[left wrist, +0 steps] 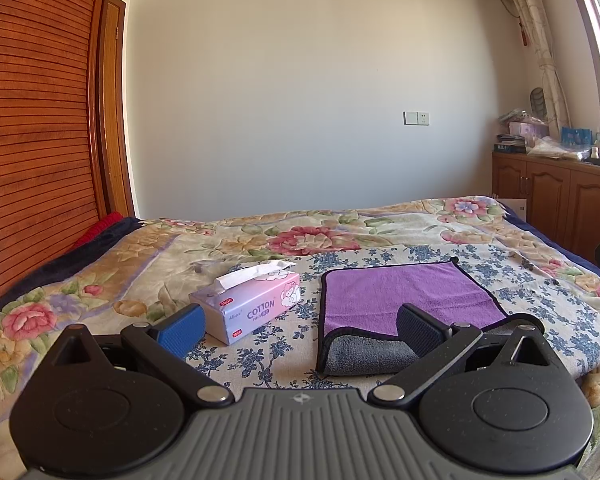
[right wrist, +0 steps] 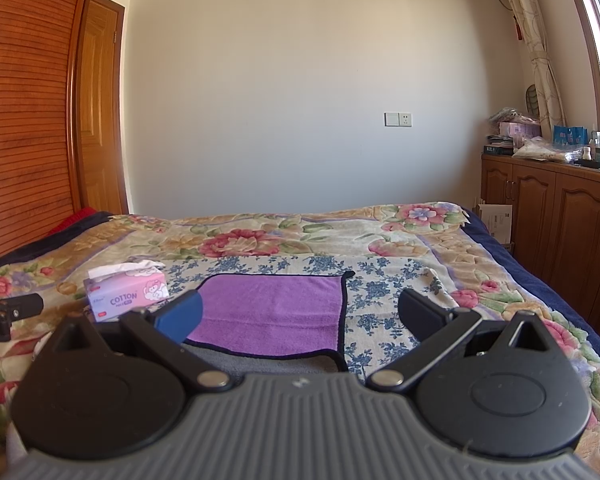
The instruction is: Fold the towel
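Seemingly one fold is in — the purple towel lies on the bed with its grey underside turned up along the near edge, beside the tissue box. Further folds look left. Left gripper and right gripper both hover with fingers apart — holding nothing.

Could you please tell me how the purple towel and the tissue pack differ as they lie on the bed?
The purple towel lies flat, its near edge turned to show grey; the tissue pack stands up as a block. The towel is dark-trimmed; the pack is pink, printed COTTON, with a tissue sticking out. Both rest on the blue-flowered cloth.
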### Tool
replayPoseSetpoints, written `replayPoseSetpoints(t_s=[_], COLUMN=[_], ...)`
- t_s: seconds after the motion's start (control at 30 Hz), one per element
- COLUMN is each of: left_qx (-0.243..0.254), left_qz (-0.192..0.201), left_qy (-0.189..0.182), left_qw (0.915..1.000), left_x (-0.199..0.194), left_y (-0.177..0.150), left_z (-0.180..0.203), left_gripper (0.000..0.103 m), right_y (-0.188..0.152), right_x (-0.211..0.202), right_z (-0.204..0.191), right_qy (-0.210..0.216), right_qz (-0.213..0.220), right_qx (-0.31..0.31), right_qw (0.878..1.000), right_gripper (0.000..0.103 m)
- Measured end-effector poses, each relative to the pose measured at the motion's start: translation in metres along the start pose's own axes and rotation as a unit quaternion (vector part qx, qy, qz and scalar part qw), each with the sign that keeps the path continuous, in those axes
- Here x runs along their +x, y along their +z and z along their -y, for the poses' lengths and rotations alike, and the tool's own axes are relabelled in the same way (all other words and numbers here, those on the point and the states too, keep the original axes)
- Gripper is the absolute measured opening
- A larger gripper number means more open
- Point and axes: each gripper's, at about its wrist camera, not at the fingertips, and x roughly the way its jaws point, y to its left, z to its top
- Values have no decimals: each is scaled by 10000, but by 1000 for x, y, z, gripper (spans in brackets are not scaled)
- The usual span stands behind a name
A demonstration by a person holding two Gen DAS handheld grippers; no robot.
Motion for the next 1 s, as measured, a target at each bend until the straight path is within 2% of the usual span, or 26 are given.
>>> replayPoseSetpoints(t_s=[0.57, 1.0], left_qx=[0, 126], left_qz=[-29, -226], left_qy=[-9, -118], left_qw=[10000, 9996], left_x=[1, 9], left_y=[-4, -6], left_z=[1, 7], left_gripper=[103, 103], right_y=[-2, -5], right_x=[0, 11], right_z=[-1, 1], right_qy=[4, 6], right_qz=[-37, -220], right_qx=[-14, 49], right_qw=[10000, 9997], right_gripper=[103, 103])
